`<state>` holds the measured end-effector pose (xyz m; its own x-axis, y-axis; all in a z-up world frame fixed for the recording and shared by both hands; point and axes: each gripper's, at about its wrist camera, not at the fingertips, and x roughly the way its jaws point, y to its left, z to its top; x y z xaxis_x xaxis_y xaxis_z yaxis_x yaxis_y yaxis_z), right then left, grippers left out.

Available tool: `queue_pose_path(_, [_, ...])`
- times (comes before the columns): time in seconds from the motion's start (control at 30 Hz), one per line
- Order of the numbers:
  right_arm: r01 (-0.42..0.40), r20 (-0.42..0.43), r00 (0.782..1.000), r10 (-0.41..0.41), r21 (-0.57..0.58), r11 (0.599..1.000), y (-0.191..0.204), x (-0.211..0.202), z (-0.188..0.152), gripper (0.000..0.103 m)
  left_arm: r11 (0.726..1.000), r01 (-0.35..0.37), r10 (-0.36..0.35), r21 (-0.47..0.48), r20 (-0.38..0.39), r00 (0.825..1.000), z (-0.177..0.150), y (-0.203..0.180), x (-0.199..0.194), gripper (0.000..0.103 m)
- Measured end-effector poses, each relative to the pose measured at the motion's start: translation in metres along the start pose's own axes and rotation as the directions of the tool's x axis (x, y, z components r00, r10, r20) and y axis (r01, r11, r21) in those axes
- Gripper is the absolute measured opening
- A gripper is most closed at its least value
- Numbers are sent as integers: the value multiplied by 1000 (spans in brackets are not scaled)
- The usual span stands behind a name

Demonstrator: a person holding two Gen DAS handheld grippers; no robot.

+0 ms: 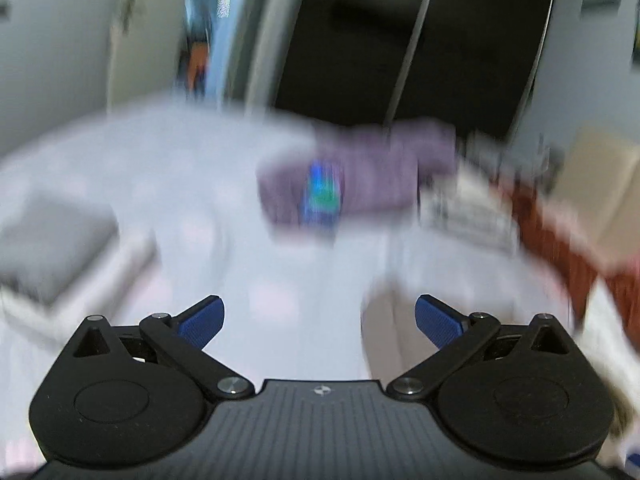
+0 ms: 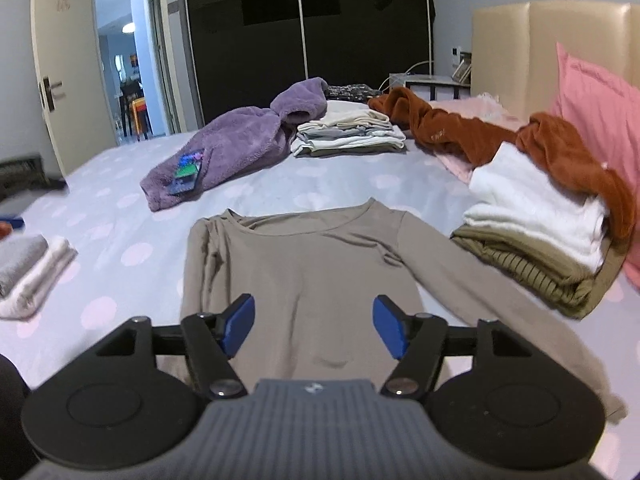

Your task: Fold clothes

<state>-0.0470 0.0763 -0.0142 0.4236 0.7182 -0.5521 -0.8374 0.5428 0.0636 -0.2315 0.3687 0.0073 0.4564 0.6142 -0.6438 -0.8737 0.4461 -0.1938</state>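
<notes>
With both tongs, left (image 1: 320, 322) and right (image 2: 314, 330), open and empty, we judge the taupe long-sleeved top (image 2: 304, 268), flat at the bed's (image 2: 340, 184) near edge, needs its outstretched right sleeve (image 2: 500, 304) folded in.

Under the right gripper (image 2: 313, 328), whose pads (image 2: 239, 322) were blue on black arms, lay a taupe long-sleeved top (image 2: 304, 264). The bedsheet (image 2: 120, 216) around it was pale lilac with soft pink dots. Ahead to the left lay a fluffy purple garment (image 2: 236, 148) with a blue and green print. To the right sat a folded pile (image 2: 536, 236), white over ribbed olive, with a rust-brown fleece (image 2: 460, 128) and a pink pillow (image 2: 592, 104) beyond. Far ahead stood a black wardrobe (image 2: 248, 40).
</notes>
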Motion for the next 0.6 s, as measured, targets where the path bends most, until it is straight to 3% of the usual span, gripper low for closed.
queue_pose_path(0.07, [20, -4, 1000, -20, -8, 1000, -2, -1, 1, 69, 998, 5, 0, 69, -76, 997, -21, -16, 17, 98])
queue_pose_path(0.13, [35, -10, 999, -35, -5, 999, -6, -1, 0, 69, 991, -7, 26, 131, -150, 988, -44, -33, 37, 86])
queue_pose_path(0.17, [41, -14, 999, -41, 3, 999, -9, -2, 0, 69, 988, -15, 47, 152, -209, 977, -55, -40, 50, 68])
queue_pose_path(0.2, [48, -17, 999, -48, 9, 999, -12, -3, -2, 69, 985, -21, 68, 173, -267, 961, -66, -47, 63, 43])
queue_pose_path(0.27, [54, -23, 998, -54, 11, 998, -16, -5, -4, 69, 987, -22, 82, 161, -382, 921, -85, -53, 82, 29])
queue_pose_path(0.37, [59, -29, 998, -59, 18, 998, -23, -8, -7, 69, 984, 9, 63, 177, -398, 915, -101, -63, 75, 30])
queue_pose_path(0.43, [62, -33, 998, -61, 31, 998, -28, -8, -9, 69, 981, 30, 51, 194, -397, 916, -111, -71, 67, 39])
queue_pose_path(0.47, [63, -35, 997, -62, 38, 997, -30, -9, -10, 69, 977, 46, 39, 210, -385, 922, -115, -75, 60, 55])
queue_pose_path(0.5, [62, -36, 998, -60, 46, 997, -31, -7, -9, 69, 971, 66, 24, 231, -367, 930, -119, -80, 50, 63])
queue_pose_path(0.6, [55, -38, 998, -52, 65, 996, -34, -3, -9, 69, 948, 86, 15, 307, -313, 950, -134, -93, 31, 64])
